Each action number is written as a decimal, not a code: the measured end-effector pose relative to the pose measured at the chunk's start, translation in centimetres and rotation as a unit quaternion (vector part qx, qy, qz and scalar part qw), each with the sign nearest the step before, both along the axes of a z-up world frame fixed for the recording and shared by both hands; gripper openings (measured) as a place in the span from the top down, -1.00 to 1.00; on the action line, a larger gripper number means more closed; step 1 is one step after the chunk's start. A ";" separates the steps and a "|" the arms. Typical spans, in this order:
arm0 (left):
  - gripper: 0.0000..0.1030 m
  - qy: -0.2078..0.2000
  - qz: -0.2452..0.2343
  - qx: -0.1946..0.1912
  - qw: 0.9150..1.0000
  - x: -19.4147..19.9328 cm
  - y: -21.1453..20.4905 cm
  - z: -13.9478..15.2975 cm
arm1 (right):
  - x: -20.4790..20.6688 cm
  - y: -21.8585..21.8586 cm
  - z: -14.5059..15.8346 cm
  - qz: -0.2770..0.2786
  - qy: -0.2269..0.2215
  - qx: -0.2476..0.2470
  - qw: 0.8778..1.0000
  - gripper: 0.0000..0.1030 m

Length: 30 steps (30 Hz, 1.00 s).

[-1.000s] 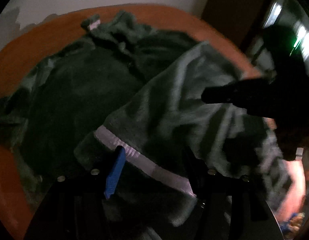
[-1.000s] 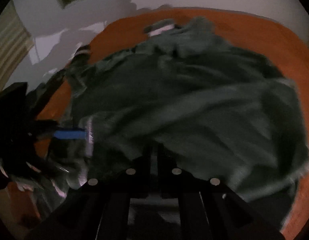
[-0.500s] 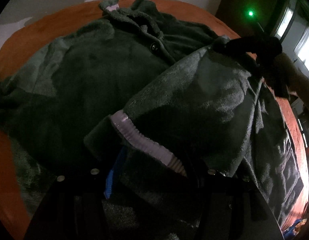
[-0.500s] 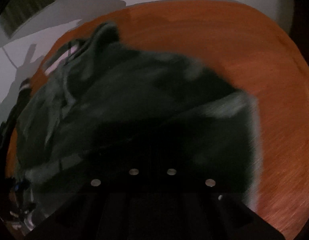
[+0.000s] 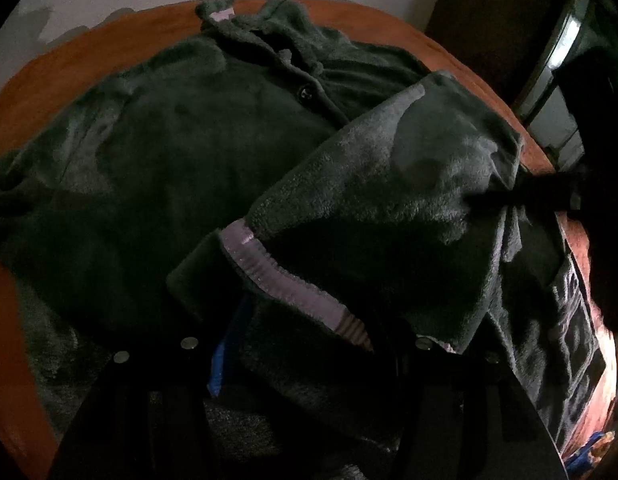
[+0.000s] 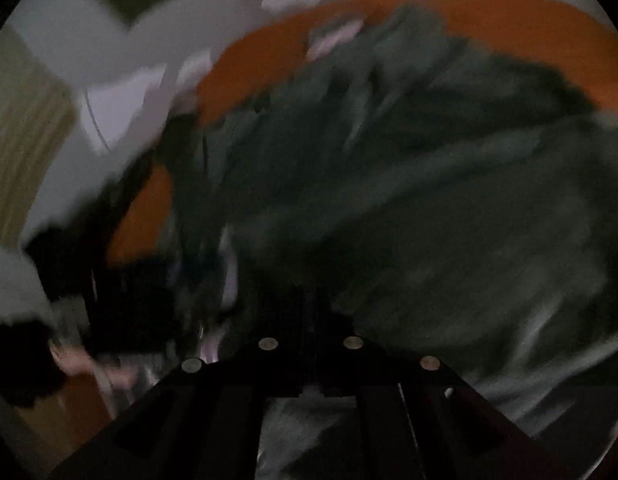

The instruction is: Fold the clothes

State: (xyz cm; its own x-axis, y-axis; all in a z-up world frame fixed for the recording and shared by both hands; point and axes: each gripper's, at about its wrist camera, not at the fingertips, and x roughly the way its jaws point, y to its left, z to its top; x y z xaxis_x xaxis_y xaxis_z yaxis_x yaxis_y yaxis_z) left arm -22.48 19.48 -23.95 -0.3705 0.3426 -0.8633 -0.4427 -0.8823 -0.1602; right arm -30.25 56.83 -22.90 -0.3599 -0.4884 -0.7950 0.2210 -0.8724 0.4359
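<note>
**Sleeve brought across, most of the folding still ahead**

The left gripper [image 5: 305,320] has its jaws standing apart with a bunched sleeve end filling the gap between them; whether the pads actually press on the cloth is hidden by the fleece, so I cannot tell if this is a grip or only a loose hold. Just ahead of it, the pale ribbed cuff [image 5: 277,276] runs slantwise across the jaws. Beyond the cuff, the sleeve [image 5: 389,184] lies turned over onto the front of the dark green fleece jacket [image 5: 181,152]. Ahead and to the right, the thin dark tip of the right gripper [image 5: 493,198] rests on the sleeve's upper part. In its own blurred view the right gripper [image 6: 311,304] has its fingers together; cloth bunches round the tip, but whether any is pinched is not clear.

Further ahead, the jacket's body lies spread open, with a dark button [image 5: 307,92] on the placket and the collar [image 5: 245,20] at the far end. It covers much of the round orange-brown table [image 5: 109,52].

As I judge it, one sleeve is folded inward and not yet released. The other side looks unfolded and rumpled, and the body has not been doubled over, so the job is at an early stage.
</note>
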 end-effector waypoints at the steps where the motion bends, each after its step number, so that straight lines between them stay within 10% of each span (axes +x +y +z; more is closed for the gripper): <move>1: -0.16 0.000 0.000 -0.001 1.000 -0.1 0.0 -0.1 | 0.1 0.0 -0.7 0.002 -0.005 0.021 1.000 0.92; 10: -0.16 0.006 -0.005 -0.006 1.000 0.1 -0.1 -0.3 | -1.6 16.2 -1.0 -0.197 -0.003 0.133 0.971 1.00; 14: -0.16 0.006 -0.006 -0.008 1.000 0.0 -0.1 -0.3 | -1.9 21.5 -1.5 -0.248 -0.022 0.091 0.964 1.00; 18: -0.16 0.008 -0.008 -0.015 1.000 -0.1 0.1 -0.3 | -1.4 18.9 1.3 -0.239 0.045 0.100 0.965 1.00; 21: -0.17 0.007 -0.009 -0.017 1.000 -0.2 0.1 -0.3 | -2.6 18.5 -1.8 -0.229 -0.024 0.186 0.955 1.00; 30: -0.18 0.023 0.002 0.029 0.999 1.3 -2.1 4.6 | 1.2 17.4 5.7 -0.266 0.065 0.069 0.959 0.98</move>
